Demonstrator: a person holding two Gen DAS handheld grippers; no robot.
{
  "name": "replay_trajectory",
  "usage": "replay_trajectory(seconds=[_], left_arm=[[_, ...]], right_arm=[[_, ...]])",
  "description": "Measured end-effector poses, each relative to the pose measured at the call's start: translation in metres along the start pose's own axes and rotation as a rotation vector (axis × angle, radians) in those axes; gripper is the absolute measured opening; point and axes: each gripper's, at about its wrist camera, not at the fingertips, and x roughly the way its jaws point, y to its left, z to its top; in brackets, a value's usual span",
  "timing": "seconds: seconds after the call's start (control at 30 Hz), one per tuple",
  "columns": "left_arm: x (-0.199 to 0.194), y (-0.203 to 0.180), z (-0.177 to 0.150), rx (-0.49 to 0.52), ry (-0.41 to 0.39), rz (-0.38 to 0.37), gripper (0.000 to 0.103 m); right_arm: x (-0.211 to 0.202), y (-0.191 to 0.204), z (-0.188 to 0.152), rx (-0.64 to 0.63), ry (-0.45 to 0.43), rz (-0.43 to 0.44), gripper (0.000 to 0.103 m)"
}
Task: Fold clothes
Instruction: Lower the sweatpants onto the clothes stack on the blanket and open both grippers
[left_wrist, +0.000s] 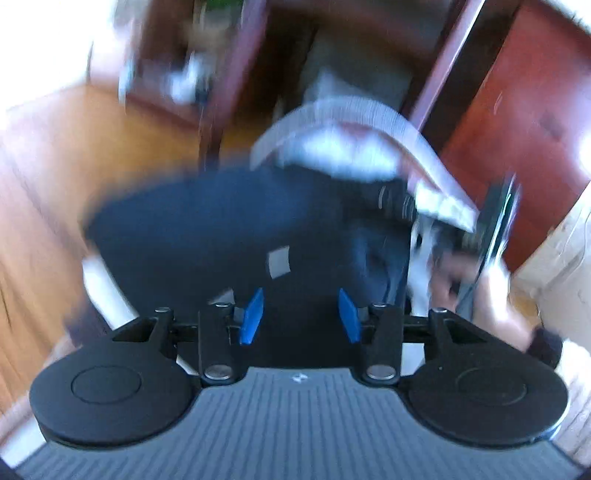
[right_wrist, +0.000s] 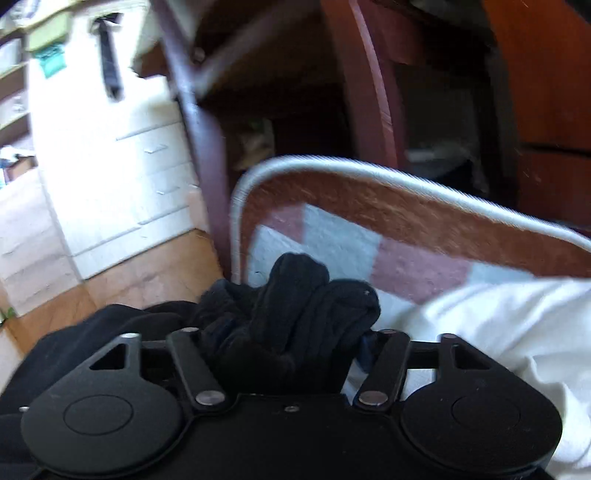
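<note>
Garment (right_wrist: 295, 314): dark ribbed knit cloth, matt. Sheet (right_wrist: 498, 321): white smooth cloth. Floor (right_wrist: 147, 273): polished wood. Claw (left_wrist: 301, 315) pads: blue plastic; body matt black.

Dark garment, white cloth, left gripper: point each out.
dark garment (right_wrist: 295, 325): right wrist view, bunched knit fabric between the fingers.
white cloth (right_wrist: 517, 325): right wrist view, its rumpled upper surface.
left gripper (left_wrist: 301, 317): left wrist view, midway between the blue fingertips.
</note>
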Motion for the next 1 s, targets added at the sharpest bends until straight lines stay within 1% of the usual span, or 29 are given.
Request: replay_trajectory(seconds=[0.07, 0.1, 0.17, 0.2, 0.23, 0.3, 0.4, 0.43, 0.47, 0.5, 0.53, 0.6, 0.67, 0.7, 0.73, 0.77, 0.8, 0.83, 0.87, 0.9, 0.97, 1.0], left_arm=[[0.016, 0.000, -0.010, -0.050, 0.069, 0.051, 0.043], [0.018, 0.000, -0.014, -0.057, 0.076, 0.055, 0.043], [0.018, -0.002, -0.019, -0.058, 0.062, 0.062, 0.043], [0.018, -0.003, -0.021, -0.059, 0.055, 0.065, 0.043], [0.018, -0.004, -0.024, -0.059, 0.047, 0.069, 0.044], [0.017, -0.007, -0.028, -0.059, 0.031, 0.077, 0.044], [0.015, -0.013, -0.034, -0.044, 0.016, 0.096, 0.044], [0.014, -0.014, -0.036, -0.041, 0.014, 0.104, 0.044], [0.015, -0.015, -0.036, -0.044, 0.018, 0.111, 0.044], [0.017, -0.015, -0.037, -0.048, 0.024, 0.119, 0.047], [0.019, -0.015, -0.037, -0.052, 0.030, 0.126, 0.048], [0.022, -0.015, -0.037, -0.060, 0.042, 0.140, 0.049], [0.025, -0.024, -0.039, -0.008, 0.043, 0.183, 0.053], [0.027, -0.029, -0.040, 0.021, 0.042, 0.206, 0.060], [0.028, -0.032, -0.040, 0.053, 0.039, 0.231, 0.069], [0.027, -0.034, -0.039, 0.071, 0.034, 0.257, 0.075], [0.026, -0.035, -0.038, 0.086, 0.029, 0.283, 0.083], [0.024, -0.034, -0.035, 0.078, 0.038, 0.297, 0.084], [0.020, -0.035, -0.029, 0.063, 0.067, 0.295, 0.084], [0.015, -0.037, -0.022, 0.048, 0.098, 0.290, 0.082], [-0.006, -0.049, -0.012, 0.039, 0.099, 0.293, 0.082], [-0.021, -0.058, -0.006, 0.049, 0.078, 0.284, 0.083]], right_arm=[[-0.019, -0.012, 0.000, 0.167, 0.044, -0.031, 0.081], [-0.029, -0.017, -0.001, 0.252, 0.065, -0.046, 0.080], [-0.073, -0.020, -0.001, 0.327, -0.054, -0.010, 0.080], [-0.090, -0.018, 0.001, 0.302, -0.099, 0.023, 0.080], [-0.102, -0.013, 0.004, 0.241, -0.124, 0.054, 0.080], [-0.106, 0.008, 0.007, 0.073, -0.107, 0.093, 0.079], [-0.099, 0.039, -0.001, -0.171, -0.060, 0.168, 0.077], [-0.089, 0.046, -0.011, -0.224, -0.032, 0.151, 0.074], [-0.080, 0.052, -0.022, -0.274, -0.002, 0.129, 0.074], [-0.070, 0.058, -0.033, -0.325, 0.027, 0.106, 0.074], [-0.058, 0.060, -0.045, -0.370, 0.050, 0.066, 0.074], [-0.046, 0.060, -0.065, -0.432, 0.062, 0.014, 0.074], [-0.046, 0.063, -0.064, -0.419, 0.080, -0.026, 0.074], [-0.049, 0.065, -0.061, -0.403, 0.100, -0.047, 0.074], [-0.051, 0.071, -0.055, -0.390, 0.131, -0.090, 0.075], [-0.057, 0.077, -0.053, -0.378, 0.158, -0.146, 0.082], [-0.064, 0.083, -0.051, -0.366, 0.185, -0.202, 0.085], [-0.077, 0.086, -0.049, -0.341, 0.183, -0.205, 0.086], [-0.090, 0.088, -0.047, -0.314, 0.178, -0.202, 0.086], [-0.106, 0.088, -0.045, -0.280, 0.175, -0.178, 0.086], [-0.139, 0.084, -0.043, -0.204, 0.181, -0.155, 0.086], [-0.152, 0.083, -0.042, -0.171, 0.186, -0.157, 0.086]])
